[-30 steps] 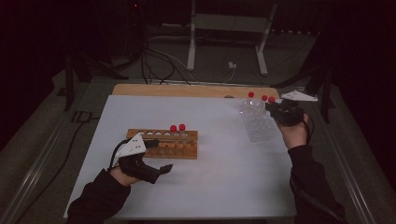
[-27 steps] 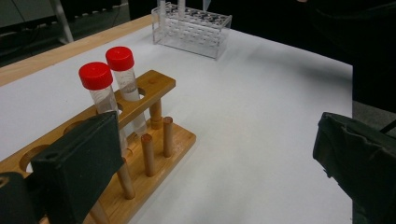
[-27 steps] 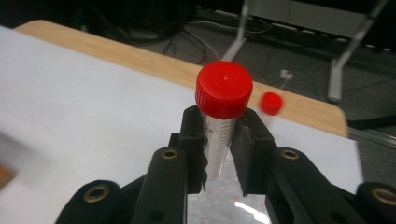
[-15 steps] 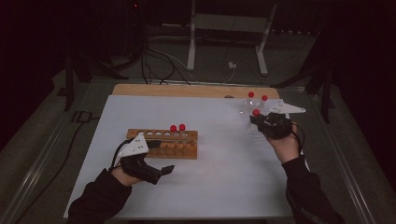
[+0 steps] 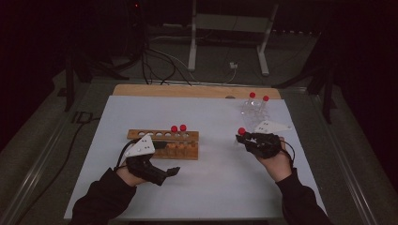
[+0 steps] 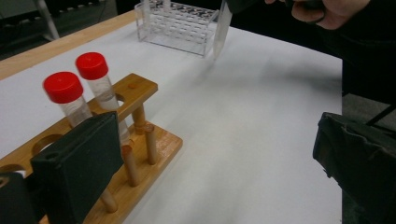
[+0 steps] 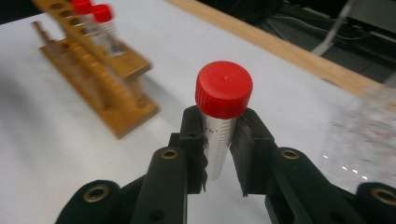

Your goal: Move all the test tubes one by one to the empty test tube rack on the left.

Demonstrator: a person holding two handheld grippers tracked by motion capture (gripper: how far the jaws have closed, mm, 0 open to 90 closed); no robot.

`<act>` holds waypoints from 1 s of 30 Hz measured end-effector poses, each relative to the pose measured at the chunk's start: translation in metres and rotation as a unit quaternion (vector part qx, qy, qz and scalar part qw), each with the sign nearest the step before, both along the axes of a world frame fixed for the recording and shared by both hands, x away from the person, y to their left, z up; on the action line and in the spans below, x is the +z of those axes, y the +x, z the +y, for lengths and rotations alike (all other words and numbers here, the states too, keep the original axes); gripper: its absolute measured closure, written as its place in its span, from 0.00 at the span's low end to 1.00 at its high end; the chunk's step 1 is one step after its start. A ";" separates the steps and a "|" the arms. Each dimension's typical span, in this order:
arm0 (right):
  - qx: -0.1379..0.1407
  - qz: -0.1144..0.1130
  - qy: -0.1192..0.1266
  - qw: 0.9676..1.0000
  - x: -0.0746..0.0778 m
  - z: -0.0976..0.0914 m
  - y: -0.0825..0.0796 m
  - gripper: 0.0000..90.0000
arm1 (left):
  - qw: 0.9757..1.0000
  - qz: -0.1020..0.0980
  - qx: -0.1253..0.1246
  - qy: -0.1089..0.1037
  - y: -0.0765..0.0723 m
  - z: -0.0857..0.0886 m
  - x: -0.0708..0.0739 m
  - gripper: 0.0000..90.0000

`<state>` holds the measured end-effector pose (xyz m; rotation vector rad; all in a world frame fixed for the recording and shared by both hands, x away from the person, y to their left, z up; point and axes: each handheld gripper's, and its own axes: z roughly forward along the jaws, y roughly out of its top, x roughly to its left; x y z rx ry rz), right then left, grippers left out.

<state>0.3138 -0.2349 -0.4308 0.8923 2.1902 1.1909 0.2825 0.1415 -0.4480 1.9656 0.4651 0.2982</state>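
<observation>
A dark room surrounds a white worktop with a bare wooden strip along its far edge; cables and a metal stand lie on the floor beyond it. A wooden tube rack stands at about 9 o'clock from the worktop's middle, with two red-capped tubes upright in holes toward its right end. In the left gripper view the same two tubes rise from the rack just past the near finger. A clear plastic rack sits at about 1 o'clock, near the far edge, with two more red-capped tubes standing in it.

The right gripper hangs above the worktop at about 3 o'clock, between the two racks and well apart from the wooden one. Its fingers are closed on a clear graduated tube with a red cap, held upright with the cap above the fingers.

The left gripper rests low at about 7 o'clock, just in front of the wooden rack. Its fingers stand wide apart, with nothing between them.
</observation>
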 end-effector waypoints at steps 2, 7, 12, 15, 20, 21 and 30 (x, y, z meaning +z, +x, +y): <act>0.012 0.003 -0.002 1.000 -0.003 0.006 -0.005 0.84 | 1.000 -0.002 -0.001 0.000 0.000 -0.002 0.000 0.02; 0.043 0.010 -0.011 0.999 -0.008 0.020 -0.016 0.84 | 1.000 0.000 -0.010 0.002 0.000 -0.006 0.001 0.02; 0.074 0.015 -0.014 0.997 -0.013 0.036 -0.026 0.84 | 1.000 -0.003 -0.019 0.003 -0.001 -0.012 0.004 0.03; 0.089 0.018 -0.017 0.996 -0.015 0.044 -0.031 0.84 | 1.000 -0.005 -0.026 0.005 -0.001 -0.016 0.006 0.03; 0.117 0.023 -0.019 0.993 -0.019 0.058 -0.040 0.84 | 0.999 -0.010 -0.036 0.005 -0.002 -0.024 0.010 0.03; 0.122 0.025 -0.020 0.992 -0.020 0.061 -0.041 0.84 | 0.999 -0.010 -0.036 0.004 -0.001 -0.025 0.010 0.05; 0.155 0.036 -0.028 0.987 -0.028 0.080 -0.048 0.84 | 0.998 -0.019 -0.058 -0.008 0.000 -0.039 0.018 0.17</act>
